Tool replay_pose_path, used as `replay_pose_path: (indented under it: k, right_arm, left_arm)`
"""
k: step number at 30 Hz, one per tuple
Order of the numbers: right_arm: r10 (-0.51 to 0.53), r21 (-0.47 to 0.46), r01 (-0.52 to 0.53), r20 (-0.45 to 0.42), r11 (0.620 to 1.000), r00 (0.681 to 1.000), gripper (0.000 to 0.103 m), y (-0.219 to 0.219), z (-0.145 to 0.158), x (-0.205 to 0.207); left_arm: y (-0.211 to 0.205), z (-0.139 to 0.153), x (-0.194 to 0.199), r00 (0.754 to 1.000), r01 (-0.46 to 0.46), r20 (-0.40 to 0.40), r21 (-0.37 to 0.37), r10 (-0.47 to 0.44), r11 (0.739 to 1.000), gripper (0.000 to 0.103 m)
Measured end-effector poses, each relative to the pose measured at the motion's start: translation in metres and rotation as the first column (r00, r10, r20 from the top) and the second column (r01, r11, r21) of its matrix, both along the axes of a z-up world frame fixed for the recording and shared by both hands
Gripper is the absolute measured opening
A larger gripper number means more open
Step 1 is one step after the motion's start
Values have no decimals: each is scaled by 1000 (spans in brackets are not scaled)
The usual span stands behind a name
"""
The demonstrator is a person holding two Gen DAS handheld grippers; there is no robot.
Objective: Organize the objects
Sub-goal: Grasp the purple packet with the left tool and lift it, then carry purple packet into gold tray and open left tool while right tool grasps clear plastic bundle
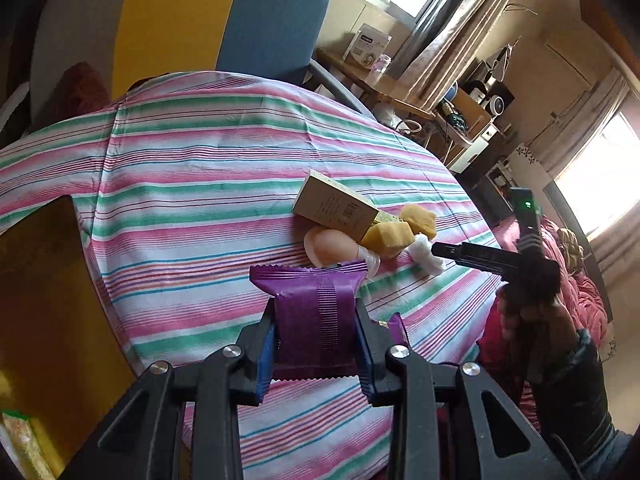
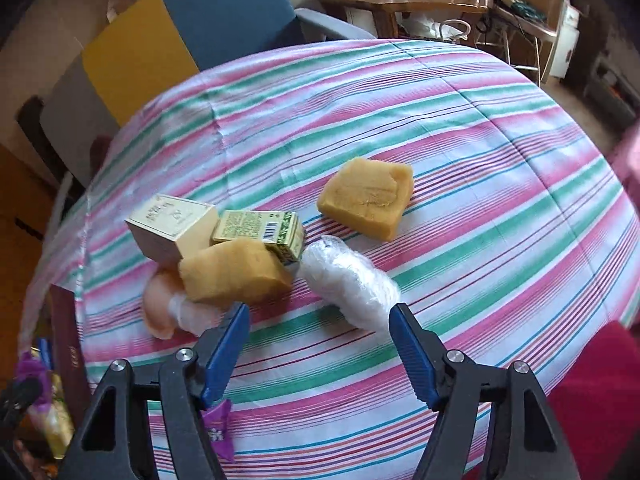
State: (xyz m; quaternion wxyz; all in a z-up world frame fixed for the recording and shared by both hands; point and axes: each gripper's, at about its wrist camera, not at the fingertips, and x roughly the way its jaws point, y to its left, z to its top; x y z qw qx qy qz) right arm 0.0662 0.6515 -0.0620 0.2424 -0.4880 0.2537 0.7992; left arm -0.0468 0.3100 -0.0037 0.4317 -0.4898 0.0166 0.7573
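My left gripper (image 1: 316,316) is shut on a purple snack packet (image 1: 316,300) and holds it above the striped tablecloth (image 1: 192,184). Beyond it lie a beige box (image 1: 332,210), two yellow soap bars (image 1: 390,236), a pink egg-shaped object (image 1: 330,246) and a white wrapped bundle (image 1: 428,254). My right gripper (image 2: 320,316) is open and empty, just short of the white wrapped bundle (image 2: 352,284). In the right wrist view I also see a yellow bar (image 2: 234,276), a second bar (image 2: 368,196), the beige box (image 2: 172,228), a green box (image 2: 260,234) and the pink object (image 2: 160,304).
A dark brown box (image 2: 68,344) stands at the table's left edge, with bright packets (image 2: 52,420) below it. A blue and yellow chair (image 1: 224,20) is behind the table. A cluttered wooden desk (image 1: 384,84) is at the far right. A red cloth (image 2: 592,396) lies at the near right.
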Motion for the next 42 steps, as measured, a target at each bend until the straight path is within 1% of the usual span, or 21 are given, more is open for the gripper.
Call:
replay_pose_path:
  k: [2,5,6,7,8,10,11,13,14,16,17,19,21,22,24,25,29,32,35,37,42]
  right_arm:
    - [12,45,-16,79,999,997,74,7,-9,-13]
    - [29,58,-39,164,998,986,73,17,-24,-28]
    - [38,58,-50,191,997,981,69,19,-29,-32]
    - [45,48,-56,213,997,976,57,21,-35,-34]
    - [50,35,-59,223,998,974,52,23,-39,-37]
    - [52,46,-64,222,997,974,44,23,-43,-36]
    - [51,52,-63,213,997,976,43,23,-42,-35]
    - [45,54,-57,195,997,980,41,22,-43,-29]
    - [39,45,-48,189,998,981,41,24,-43,-27]
    - [19,37,-26,163,999,986,41,29,-42,-23]
    - [8,21,-11,152,1000,988,41,32,-43,-21]
    - [-23,-14,25,116,1000,993,41,38,-44,-15]
    - [-48,-43,52,84,998,995,41,45,-43,-9]
    - [-58,-49,62,76,997,995,41,48,-42,-6]
    - [-71,-55,75,66,996,995,41,50,-40,-3]
    - [-74,-57,77,62,995,995,41,48,-40,-3]
    - [-70,-52,73,65,996,995,41,41,-37,-2]
    - [-72,-49,75,59,996,996,41,39,-34,2]
    - [-76,-51,79,54,996,996,41,38,-32,5]
    - [-79,-52,81,49,995,996,41,37,-32,5]
    - [-75,-50,77,51,996,996,41,36,-32,1]
  left_arm:
    - [-15,2,1,1000,-16,1,12,16,1000,33]
    - [-36,6,1,999,-45,2,24,45,999,33]
    - [-45,7,0,998,-58,0,27,58,998,33]
    - [-55,9,-2,997,-75,-1,30,75,997,33]
    - [-64,10,-3,996,-93,-2,34,93,995,33]
    - [-91,14,-9,989,-146,-5,43,147,988,33]
    - [-104,16,-11,985,-171,-7,47,172,984,33]
    - [-137,20,-19,968,-249,-13,55,250,967,33]
    - [-156,22,-24,955,-295,-15,60,296,954,33]
    - [-189,22,-31,923,-383,-8,73,385,921,33]
    - [-209,21,-36,901,-433,6,79,434,898,33]
    - [-239,18,-41,864,-504,24,81,504,860,33]
    - [-260,14,-43,838,-546,16,60,546,836,33]
    - [-266,11,-45,831,-556,17,51,556,830,33]
    - [-272,5,-47,822,-569,17,34,569,822,33]
    - [-270,0,-50,822,-569,13,17,569,822,33]
    - [-251,-21,-67,842,-539,-11,-53,540,840,33]
    - [-232,-42,-90,858,-511,-26,-125,512,850,33]
    - [-217,-63,-118,862,-502,-23,-187,507,845,33]
    - [-210,-76,-135,857,-505,-14,-216,515,836,33]
    - [-198,-95,-166,856,-501,-9,-268,517,823,33]
